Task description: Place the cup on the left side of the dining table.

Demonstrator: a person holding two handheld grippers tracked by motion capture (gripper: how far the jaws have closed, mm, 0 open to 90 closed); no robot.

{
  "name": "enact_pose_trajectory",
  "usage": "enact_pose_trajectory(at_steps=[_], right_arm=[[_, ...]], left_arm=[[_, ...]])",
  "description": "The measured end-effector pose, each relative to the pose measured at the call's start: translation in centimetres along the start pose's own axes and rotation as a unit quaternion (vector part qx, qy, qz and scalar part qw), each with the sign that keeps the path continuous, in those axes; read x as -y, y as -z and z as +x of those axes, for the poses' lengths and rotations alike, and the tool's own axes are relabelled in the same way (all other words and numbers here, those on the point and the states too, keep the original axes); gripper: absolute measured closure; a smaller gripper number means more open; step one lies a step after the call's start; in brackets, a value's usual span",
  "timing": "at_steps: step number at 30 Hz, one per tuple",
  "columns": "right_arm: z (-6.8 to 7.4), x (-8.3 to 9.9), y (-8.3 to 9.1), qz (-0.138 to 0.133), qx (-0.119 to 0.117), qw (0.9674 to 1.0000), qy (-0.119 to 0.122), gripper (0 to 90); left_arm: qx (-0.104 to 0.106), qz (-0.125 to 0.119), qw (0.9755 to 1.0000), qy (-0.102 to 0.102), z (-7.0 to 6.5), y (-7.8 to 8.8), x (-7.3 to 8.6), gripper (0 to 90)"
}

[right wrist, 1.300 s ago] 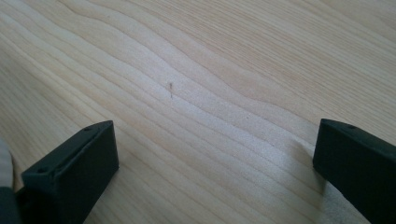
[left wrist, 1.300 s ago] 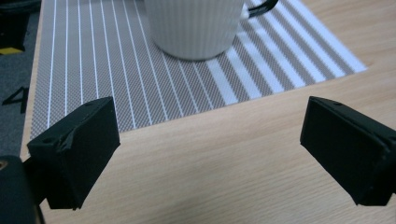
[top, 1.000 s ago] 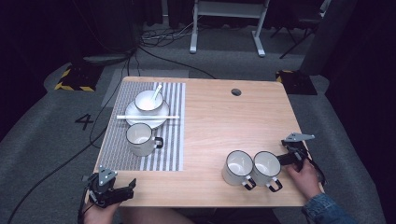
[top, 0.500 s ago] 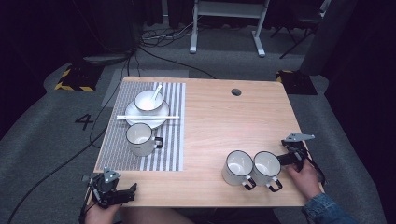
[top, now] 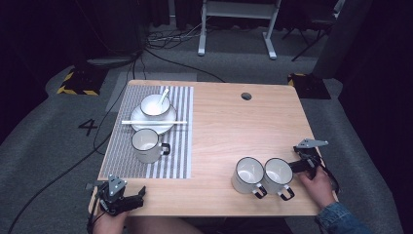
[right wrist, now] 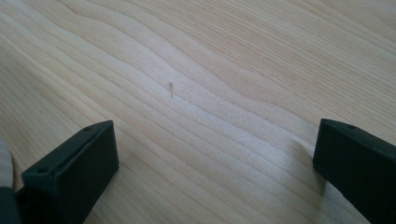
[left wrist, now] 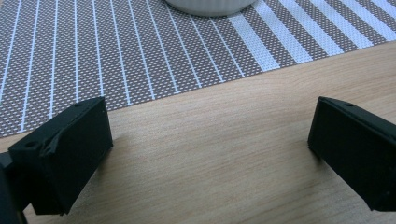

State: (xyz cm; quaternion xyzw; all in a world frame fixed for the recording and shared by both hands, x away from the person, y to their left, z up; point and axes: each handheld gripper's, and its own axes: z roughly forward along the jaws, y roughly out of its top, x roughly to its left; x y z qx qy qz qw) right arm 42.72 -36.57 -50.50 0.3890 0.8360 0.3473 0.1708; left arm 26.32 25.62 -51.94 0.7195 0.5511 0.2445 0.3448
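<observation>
The right gripper [top: 298,165] rests on the wooden table [top: 229,126] with its jaws spread wide and empty, just beside the right-hand white mug [top: 276,175], which touches a second mug [top: 248,174]. The left gripper [top: 139,195], also wide and empty, sits at the near edge below the striped placemat [top: 180,146]. A careless reach could likely knock one mug into the other and tip or shove it.

Striped placemat [top: 178,156], plate [top: 139,118], bowl [top: 155,106] with spoon [top: 163,95], chopsticks [top: 154,122], mug [top: 146,145]
</observation>
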Motion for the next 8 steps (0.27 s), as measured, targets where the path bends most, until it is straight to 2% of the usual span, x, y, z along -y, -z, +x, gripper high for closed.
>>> enact_pose_trajectory(at_steps=[8], right_arm=[[-0.02,0.0,0.01,0.0,0.0,1.0,0.001,0.2]], left_arm=[[0.001,-0.003,1.0,-0.002,0.04,0.0,0.05,0.2]])
